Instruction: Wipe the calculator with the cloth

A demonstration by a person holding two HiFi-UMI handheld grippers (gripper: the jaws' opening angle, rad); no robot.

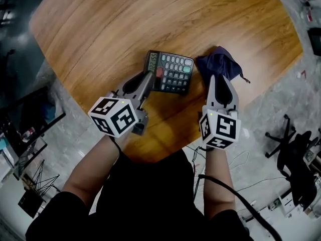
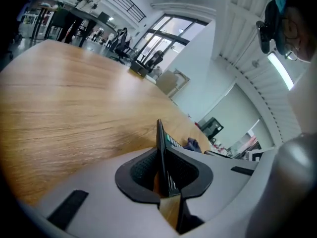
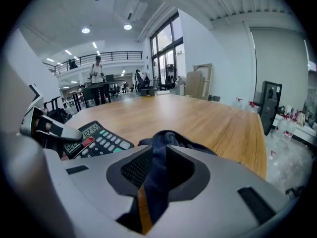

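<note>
1. One dark grey plastic calculator (image 1: pixel 170 72), with pale green keys and a single red key, lies on the round wooden surface (image 1: pixel 115 24) near its front edge.
2. One crumpled dark navy fabric cloth (image 1: pixel 220 63) sits just beside the calculator's right end.
3. There are two grippers, each carrying a cube of square markers.
4. The left gripper (image 1: pixel 151 77) slants forward and down, its jaws narrowed onto the calculator's near left edge and clamping it.
5. The right gripper (image 1: pixel 216 78) also points forward and down, its jaws pinched tight on a fold of the cloth.
6. Both bare forearms reach forward side by side.
</note>
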